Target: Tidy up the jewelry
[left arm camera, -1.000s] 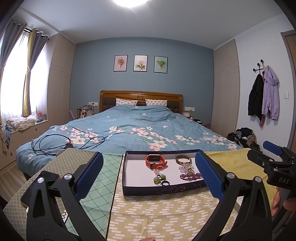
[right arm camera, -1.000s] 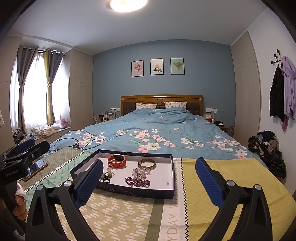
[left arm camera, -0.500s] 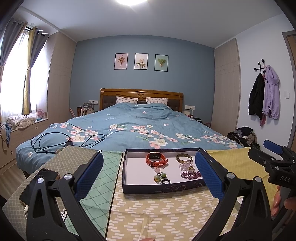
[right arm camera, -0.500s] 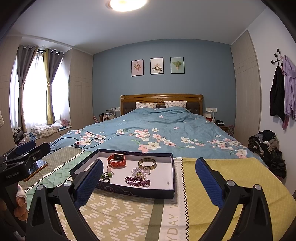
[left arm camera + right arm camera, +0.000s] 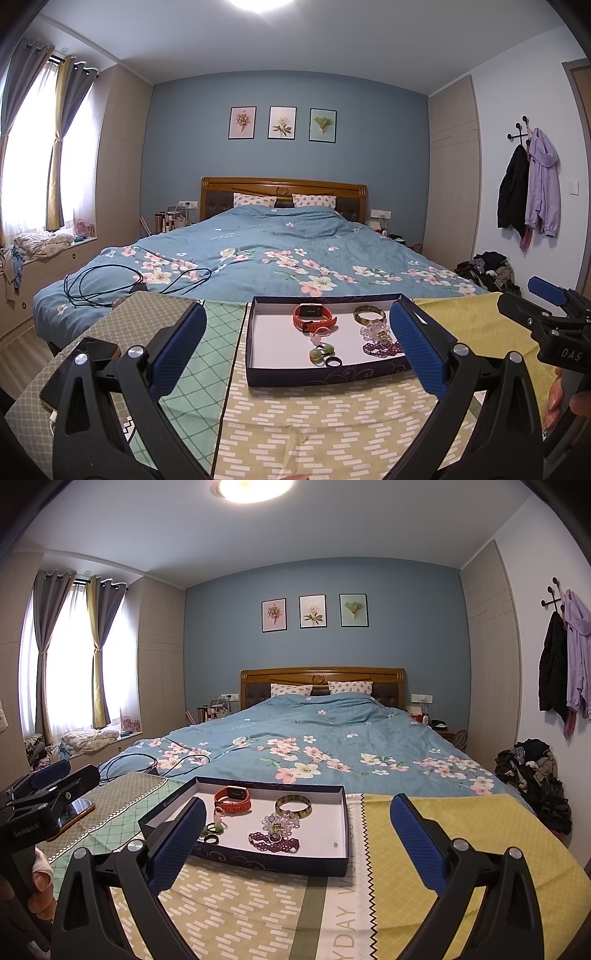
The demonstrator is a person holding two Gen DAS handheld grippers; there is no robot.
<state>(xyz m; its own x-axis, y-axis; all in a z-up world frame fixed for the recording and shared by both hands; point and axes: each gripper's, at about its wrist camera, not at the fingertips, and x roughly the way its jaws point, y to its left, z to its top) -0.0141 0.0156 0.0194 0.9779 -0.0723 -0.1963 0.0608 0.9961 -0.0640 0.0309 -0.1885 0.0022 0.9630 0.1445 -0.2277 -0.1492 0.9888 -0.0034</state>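
Note:
A dark blue shallow box (image 5: pixel 325 376) (image 5: pixel 258 864) with a white floor stands on the patterned cloth. In it lie an orange watch (image 5: pixel 314 317) (image 5: pixel 232 800), a gold bangle (image 5: pixel 369 314) (image 5: pixel 293 806), a clear bead bracelet (image 5: pixel 280 821), a purple bead bracelet (image 5: pixel 380 348) (image 5: pixel 273 843), a green piece (image 5: pixel 319 351) and a dark ring (image 5: pixel 333 362). My left gripper (image 5: pixel 295 349) is open and empty, in front of the box. My right gripper (image 5: pixel 297 836) is open and empty, in front of the box's right part.
A phone (image 5: pixel 79 373) lies on the cloth at the left. A bed with a blue floral quilt (image 5: pixel 277 266) and a black cable (image 5: pixel 110 284) lies behind the table. Clothes are piled on the floor at the right (image 5: pixel 532 771).
Both views have shifted slightly; the box sits a little lower and nearer in the left wrist view. Both grippers stay open and empty.

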